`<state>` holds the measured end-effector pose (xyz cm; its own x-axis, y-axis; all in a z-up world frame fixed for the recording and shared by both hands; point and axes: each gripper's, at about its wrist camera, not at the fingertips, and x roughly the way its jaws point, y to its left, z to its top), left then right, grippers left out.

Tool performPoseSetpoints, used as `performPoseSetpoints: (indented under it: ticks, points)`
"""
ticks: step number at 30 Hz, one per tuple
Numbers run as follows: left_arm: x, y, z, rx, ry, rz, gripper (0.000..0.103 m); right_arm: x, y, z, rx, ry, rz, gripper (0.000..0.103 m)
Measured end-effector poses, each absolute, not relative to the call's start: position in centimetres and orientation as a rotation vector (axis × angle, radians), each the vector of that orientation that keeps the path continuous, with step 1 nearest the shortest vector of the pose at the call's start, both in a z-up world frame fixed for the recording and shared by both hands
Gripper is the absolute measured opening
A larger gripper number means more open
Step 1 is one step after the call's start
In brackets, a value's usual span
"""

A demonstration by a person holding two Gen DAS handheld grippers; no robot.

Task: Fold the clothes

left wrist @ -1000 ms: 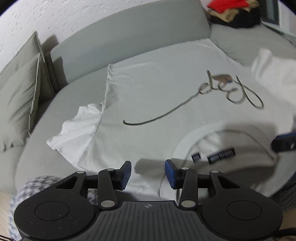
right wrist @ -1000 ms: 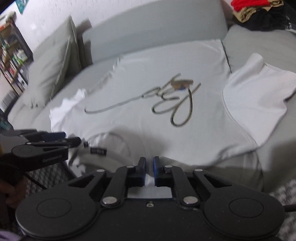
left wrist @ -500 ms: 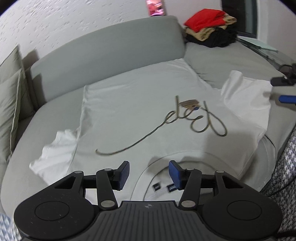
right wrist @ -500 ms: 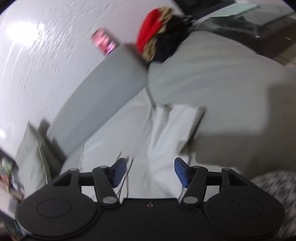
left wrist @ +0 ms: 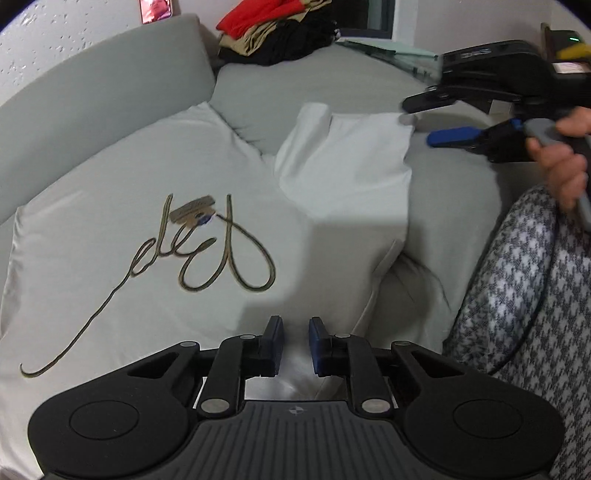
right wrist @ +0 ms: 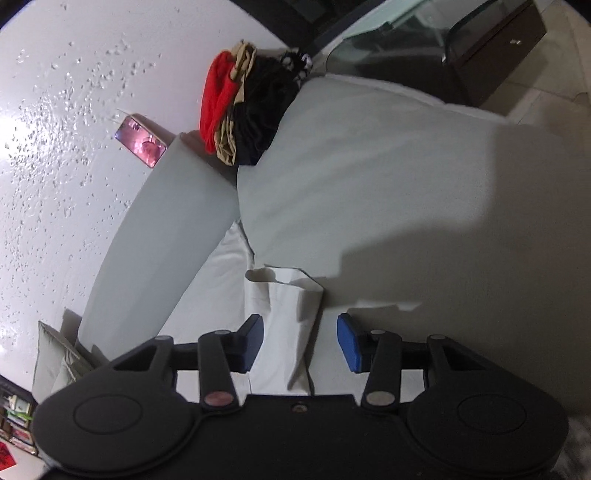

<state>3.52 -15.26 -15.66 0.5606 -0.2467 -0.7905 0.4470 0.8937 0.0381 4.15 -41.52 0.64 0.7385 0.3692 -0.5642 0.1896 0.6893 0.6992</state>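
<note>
A white T-shirt (left wrist: 147, 166) with a gold script print lies flat on the grey sofa (left wrist: 443, 221). Its right sleeve (left wrist: 347, 162) is spread out sideways. My left gripper (left wrist: 296, 343) is low over the shirt's near right shoulder edge. Its jaws are closing to a narrow gap with white cloth showing between them, and the pads are still apart. My right gripper (right wrist: 300, 341) is rolled onto its side at the sleeve's (right wrist: 284, 314) outer end. It is closing, with the sleeve edge between pads that do not touch it. The left wrist view shows that right gripper (left wrist: 421, 120) held by a hand (left wrist: 561, 162).
A pile of red, tan and black clothes (left wrist: 277, 33) sits at the sofa's far corner, also seen as the pile (right wrist: 243, 107). A houndstooth cloth (left wrist: 517, 295) hangs at the near right. A glass table (right wrist: 406, 37) stands beyond the sofa. A cushion (right wrist: 55, 354) leans at the left end.
My left gripper slid right from the collar to the right shoulder and narrowed its jaws. My right gripper let go near the shirt's front edge, opened, swung to the sleeve and rolled over.
</note>
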Motion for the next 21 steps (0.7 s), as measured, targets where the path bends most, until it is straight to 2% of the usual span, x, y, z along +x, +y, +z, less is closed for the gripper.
performPoseSetpoints:
  ticks: [3,6,9,16,21]
  points:
    - [3.4,-15.1,-15.3,0.224,0.904,-0.426,0.017,5.7,-40.8,0.4,0.794,0.771,0.106,0.044]
    - [2.8,-14.2,-14.8,0.194,0.901,-0.398,0.019,6.7,-39.6,0.5,0.721,0.758,0.070,0.033]
    - [2.1,-12.2,-13.8,0.123,0.876,-0.367,0.019,7.3,-38.9,0.5,0.672,0.762,0.044,0.002]
    - [0.8,-6.9,-11.4,-0.032,0.800,-0.207,0.026,6.5,-36.0,3.5,0.515,0.677,0.034,0.002]
    - [-0.5,-3.8,-10.6,-0.088,0.754,-0.121,0.026,4.2,-28.9,6.9,0.191,0.587,0.197,0.002]
